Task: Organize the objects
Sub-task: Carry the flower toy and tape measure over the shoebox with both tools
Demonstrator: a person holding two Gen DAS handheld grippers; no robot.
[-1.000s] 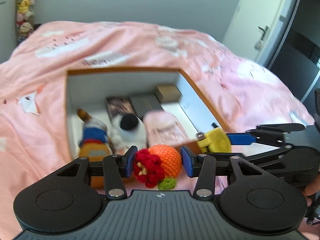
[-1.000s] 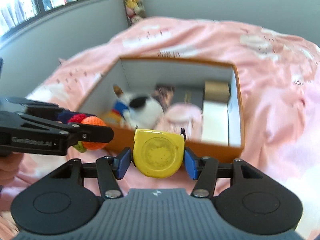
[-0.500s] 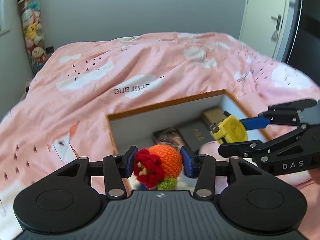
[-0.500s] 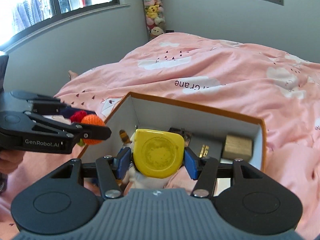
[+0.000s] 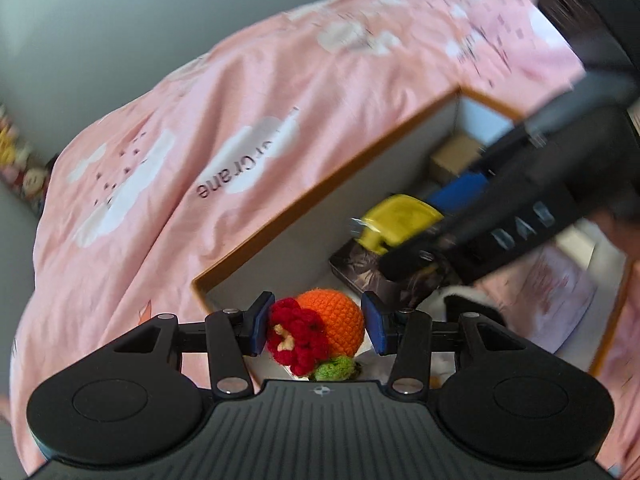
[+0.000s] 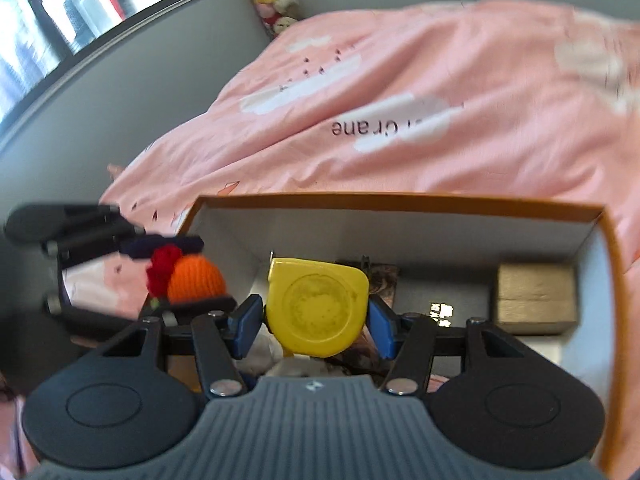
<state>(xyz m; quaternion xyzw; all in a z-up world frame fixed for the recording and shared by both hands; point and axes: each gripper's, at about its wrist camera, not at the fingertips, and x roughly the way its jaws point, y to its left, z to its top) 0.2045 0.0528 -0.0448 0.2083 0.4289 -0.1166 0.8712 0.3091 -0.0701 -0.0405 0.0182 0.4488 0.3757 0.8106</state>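
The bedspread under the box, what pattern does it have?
Pink bedspread with white clouds and small dark marks; clearest in the right wrist view.

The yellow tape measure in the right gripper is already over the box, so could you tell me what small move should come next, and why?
Probably lower the right gripper a little, then open its fingers. The yellow tape measure hangs inside the box's rim, above a dark case, so release looks safe.

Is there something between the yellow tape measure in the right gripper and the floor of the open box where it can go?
Partly. The yellow tape measure hangs over the box, no lid above. Below it lie a dark patterned packet and a white plush toy; the dark floor to the right looks free.
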